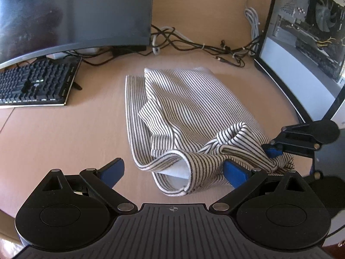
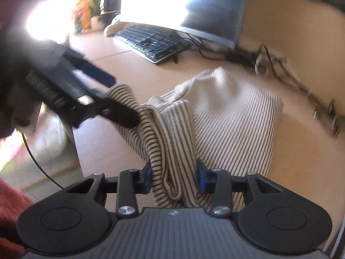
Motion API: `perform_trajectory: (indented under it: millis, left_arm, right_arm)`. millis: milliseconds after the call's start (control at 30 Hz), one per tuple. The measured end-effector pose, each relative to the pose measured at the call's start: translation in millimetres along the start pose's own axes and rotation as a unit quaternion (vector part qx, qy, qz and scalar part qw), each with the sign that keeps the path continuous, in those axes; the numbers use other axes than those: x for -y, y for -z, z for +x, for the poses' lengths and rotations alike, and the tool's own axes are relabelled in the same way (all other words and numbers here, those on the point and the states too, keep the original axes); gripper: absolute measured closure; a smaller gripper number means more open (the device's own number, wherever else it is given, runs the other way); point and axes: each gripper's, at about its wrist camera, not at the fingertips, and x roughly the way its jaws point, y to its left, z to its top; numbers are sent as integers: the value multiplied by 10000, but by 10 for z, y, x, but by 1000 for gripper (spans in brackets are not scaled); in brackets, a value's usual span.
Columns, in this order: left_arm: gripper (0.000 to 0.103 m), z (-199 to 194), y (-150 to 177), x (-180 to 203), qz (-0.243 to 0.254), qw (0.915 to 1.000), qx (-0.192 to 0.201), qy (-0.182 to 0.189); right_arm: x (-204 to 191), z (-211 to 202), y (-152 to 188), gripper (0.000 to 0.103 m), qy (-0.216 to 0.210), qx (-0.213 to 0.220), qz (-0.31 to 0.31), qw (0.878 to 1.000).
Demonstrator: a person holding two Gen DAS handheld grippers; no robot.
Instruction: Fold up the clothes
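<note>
Nearest, by the front edge of the pale wooden desk [image 1: 64, 133], the left gripper [image 1: 172, 170] stands wide open with nothing held; its blue right pad touches the near folds of the black-and-white striped knit garment [image 1: 194, 108] and its left pad hangs over bare wood. Just beside it, the right gripper [image 2: 173, 177] has its blue pads [image 2: 202, 180] closed part-way on a bunched roll of that cloth, lifted off the desk. The rest of the garment lies half-folded across the middle of the desk.

The grip takes in several layers, so I judge one could slip and the fold sag unevenly. With the two tools this near, a hasty pass could knock them together.

Farther back stand a black keyboard [image 1: 36, 84], a dark curved monitor [image 1: 75, 10], tangled cables [image 1: 194, 43] along the back edge and an open computer case [image 1: 306, 21] at the right.
</note>
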Motion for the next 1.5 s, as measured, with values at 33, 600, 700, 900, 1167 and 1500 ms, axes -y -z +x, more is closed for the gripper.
perform_trajectory:
  millis: [33,600,700,900,1167,1500]
  left_arm:
    - [2,-9,8,-11,58,10000,4,-6]
    - [1,347,-134,-387,-1116,9930,-377,113]
    - [2,391,-178,-497,-1151,9921,-406,270]
    - [1,39,-309,-1176,-909,9928,86,772]
    - [9,540,-755,-1010,-159,9816,36,1904]
    - [37,1087,-608,-476,890,9650,-678,2372]
  right_arm:
    - [43,9,-7,65,-75,-21,146,9999]
    - [-557,5,240,57,1186,593,-1999,9708]
    - [-539,55,118,69,1081,407,-1878,9754]
    - [-343,-129,-342,75,1025,-10,-777,9917]
    - [-819,-417,-591,80,1131,-1115,-1011,9821]
    - [-584,-661,-1547,81,823,-1038,-2482,9596]
